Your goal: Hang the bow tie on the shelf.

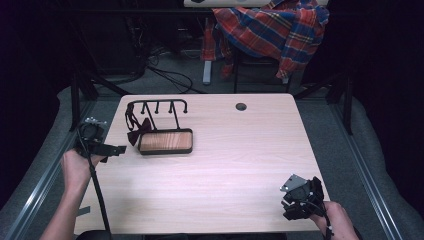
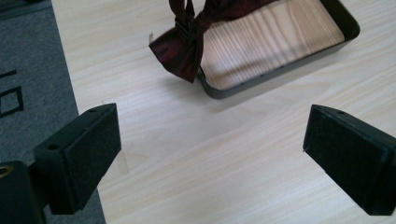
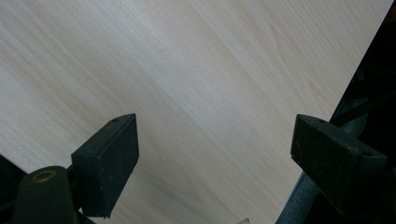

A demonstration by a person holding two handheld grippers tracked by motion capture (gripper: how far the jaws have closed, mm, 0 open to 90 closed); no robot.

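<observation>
Bow tie [image 2: 187, 42], dark red, hangs from the black rack [image 1: 157, 107] over the left rim of the tray [image 1: 166, 151]. It is probably light, soft fabric; grip at the center knot. Left gripper [image 2: 212, 154] sits near it, jaws spread. Right gripper [image 1: 300, 200] rests well apart, jaws spread, both empty.

A dark red bow tie [image 1: 134, 134] is hung from a black hook rack [image 1: 159, 107] whose wooden-floored tray [image 1: 166, 141] is set on the pale counter [image 1: 235, 160]. Beyond the counter, a plaid shirt [image 1: 272, 27] is draped over a chair, and cables [image 1: 170, 75] are strewn across the grey floor [image 1: 165, 82].
</observation>
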